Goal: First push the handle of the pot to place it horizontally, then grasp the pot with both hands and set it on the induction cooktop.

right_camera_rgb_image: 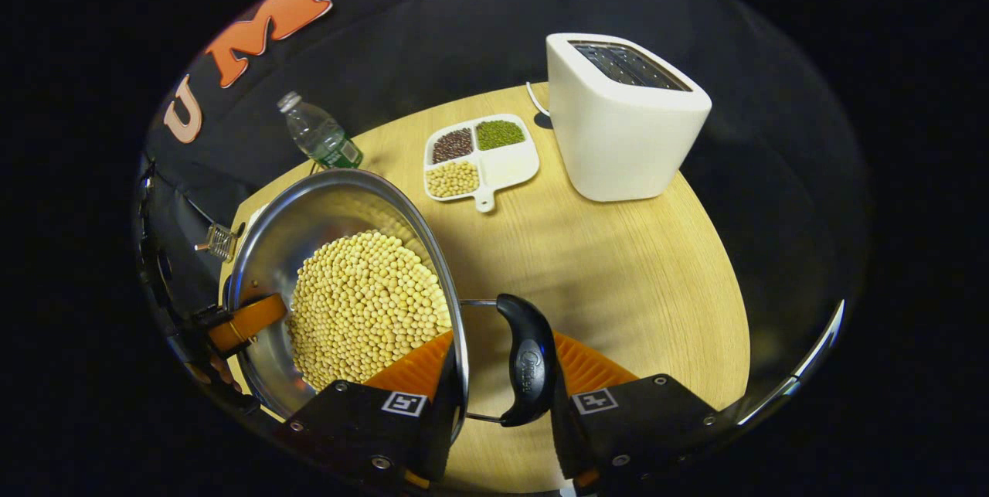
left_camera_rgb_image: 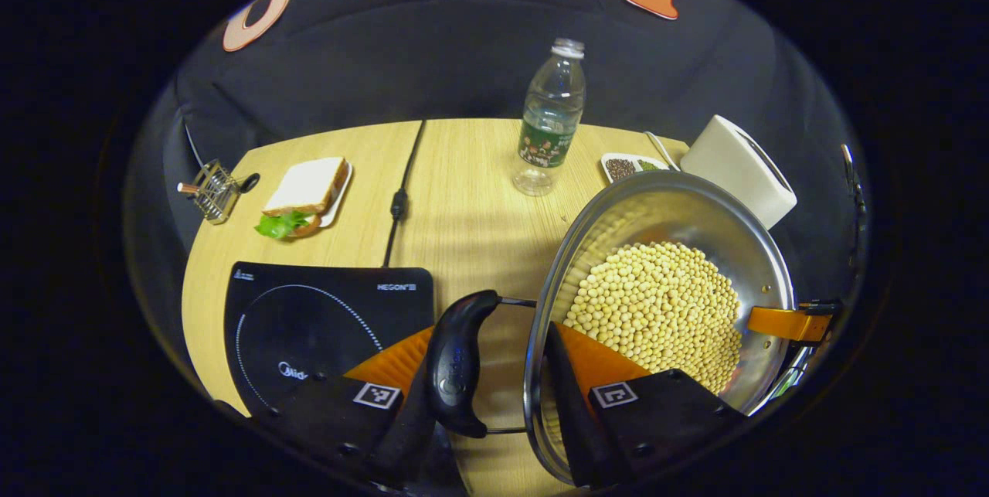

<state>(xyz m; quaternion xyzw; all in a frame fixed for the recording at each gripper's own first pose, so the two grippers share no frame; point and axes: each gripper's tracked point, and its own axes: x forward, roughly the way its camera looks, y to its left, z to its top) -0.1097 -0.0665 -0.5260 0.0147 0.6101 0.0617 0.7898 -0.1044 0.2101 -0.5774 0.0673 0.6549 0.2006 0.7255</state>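
While the pot (left_camera_rgb_image: 664, 280) full of pale beans is held between the two claws, its near rim is cut off at the bottom of the left gripper view, and its base is hidden, so I cannot tell if it touches the counter (left_camera_rgb_image: 463, 211). The left claw (left_camera_rgb_image: 494, 373) is clenched around the pot's left handle (left_camera_rgb_image: 457, 362) and rim, one finger inside the pot. The right claw (right_camera_rgb_image: 502, 389) grasps the right handle (right_camera_rgb_image: 528, 358) in the same way. The induction cooktop (left_camera_rgb_image: 309, 327) lies just left of the pot, partly covered by a finger. A toaster (right_camera_rgb_image: 618, 118) stands behind.
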